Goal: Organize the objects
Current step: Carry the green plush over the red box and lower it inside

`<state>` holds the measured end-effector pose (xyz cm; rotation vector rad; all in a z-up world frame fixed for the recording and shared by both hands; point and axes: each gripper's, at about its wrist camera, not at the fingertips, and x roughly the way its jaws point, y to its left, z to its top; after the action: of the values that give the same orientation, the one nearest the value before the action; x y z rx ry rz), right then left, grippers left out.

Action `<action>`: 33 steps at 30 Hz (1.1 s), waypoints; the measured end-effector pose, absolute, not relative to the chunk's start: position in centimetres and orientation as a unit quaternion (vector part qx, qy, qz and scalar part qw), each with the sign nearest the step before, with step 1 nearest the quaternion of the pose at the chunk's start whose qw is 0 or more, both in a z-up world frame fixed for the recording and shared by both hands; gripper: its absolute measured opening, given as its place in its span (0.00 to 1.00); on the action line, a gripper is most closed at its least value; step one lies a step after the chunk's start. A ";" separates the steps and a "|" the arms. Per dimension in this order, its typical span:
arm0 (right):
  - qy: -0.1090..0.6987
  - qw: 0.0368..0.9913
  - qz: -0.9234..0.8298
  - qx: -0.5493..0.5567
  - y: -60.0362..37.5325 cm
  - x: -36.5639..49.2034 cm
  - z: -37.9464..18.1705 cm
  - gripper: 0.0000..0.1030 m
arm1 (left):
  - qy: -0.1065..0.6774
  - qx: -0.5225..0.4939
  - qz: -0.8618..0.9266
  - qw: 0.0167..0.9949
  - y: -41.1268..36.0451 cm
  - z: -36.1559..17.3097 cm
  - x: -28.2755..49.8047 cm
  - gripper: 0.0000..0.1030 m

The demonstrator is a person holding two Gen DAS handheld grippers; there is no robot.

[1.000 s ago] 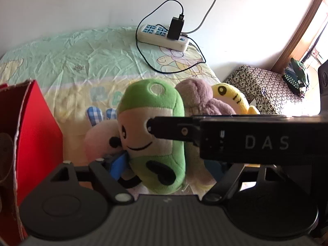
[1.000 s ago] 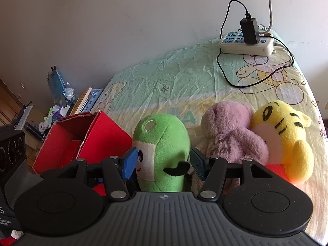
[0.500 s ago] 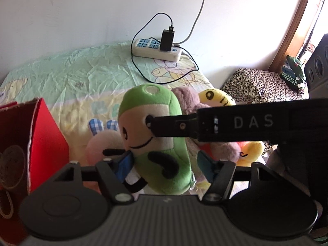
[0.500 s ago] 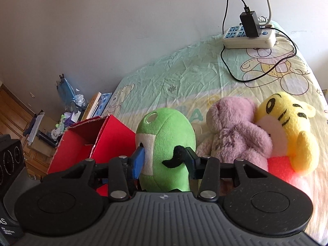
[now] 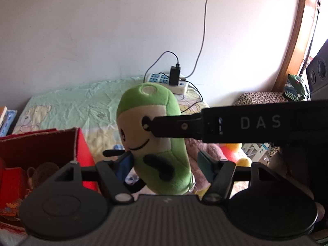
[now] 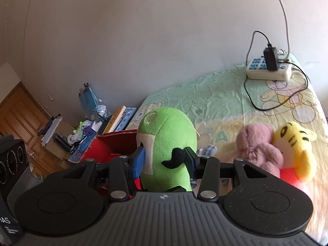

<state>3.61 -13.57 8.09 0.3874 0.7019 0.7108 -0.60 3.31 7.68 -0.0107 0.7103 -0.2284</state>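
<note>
Both grippers clench the green plush point(image 5: 155, 143), lifted clear of the bed point(image 6: 215, 94) beside the red box point(image 5: 41, 147). The right gripper point(image 6: 165, 160) squeezes its head; the left gripper point(image 5: 164, 164) its belly. Its base is hidden.

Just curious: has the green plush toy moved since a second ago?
Yes. The green plush toy has risen, judged against the pink plush lying on the bed.
</note>
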 end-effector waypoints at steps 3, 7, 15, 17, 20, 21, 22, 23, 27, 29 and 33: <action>0.323 0.856 0.360 0.182 -11.3 3.9 9.2 0.43 | 0.341 -0.016 -0.094 0.935 5.9 8.5 -1.1 0.66; 0.307 0.858 0.380 0.156 -7.1 3.7 10.0 0.42 | 0.327 -0.022 -0.074 0.942 9.7 9.3 -1.9 0.66; 0.326 0.844 0.393 0.163 2.9 4.0 8.7 0.42 | 0.334 -0.022 -0.034 0.942 19.5 8.4 -1.7 0.66; 0.338 0.837 0.393 0.172 5.3 4.0 8.0 0.42 | 0.341 -0.021 -0.027 0.940 22.4 7.9 -2.0 0.66; 0.353 0.831 0.389 0.184 8.9 4.1 6.8 0.42 | 0.351 -0.010 -0.020 0.936 25.9 7.0 -1.9 0.66; 0.359 0.827 0.388 0.190 10.0 4.1 6.3 0.42 | 0.356 -0.005 -0.016 0.934 27.1 6.7 -2.0 0.66; 0.366 0.824 0.386 0.195 11.1 4.2 5.8 0.42 | 0.363 -0.001 -0.014 0.932 27.9 6.2 -1.8 0.66; 0.374 0.821 0.383 0.200 12.0 4.4 5.2 0.42 | 0.371 0.001 -0.012 0.929 28.8 5.6 -1.6 0.66; 0.409 0.806 0.369 0.217 14.8 5.1 2.9 0.42 | 0.399 0.012 -0.007 0.917 31.5 3.4 -0.8 0.66; 0.429 0.795 0.362 0.229 15.7 5.6 1.8 0.42 | 0.409 0.017 -0.005 0.913 32.3 2.5 -0.5 0.66; 0.462 0.777 0.351 0.244 17.0 6.3 0.6 0.42 | 0.426 0.017 -0.004 0.904 33.7 1.2 -0.1 0.66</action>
<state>6.27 17.03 0.58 0.5271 0.9984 0.7593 -0.12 33.74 1.16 0.0352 0.8810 -0.0079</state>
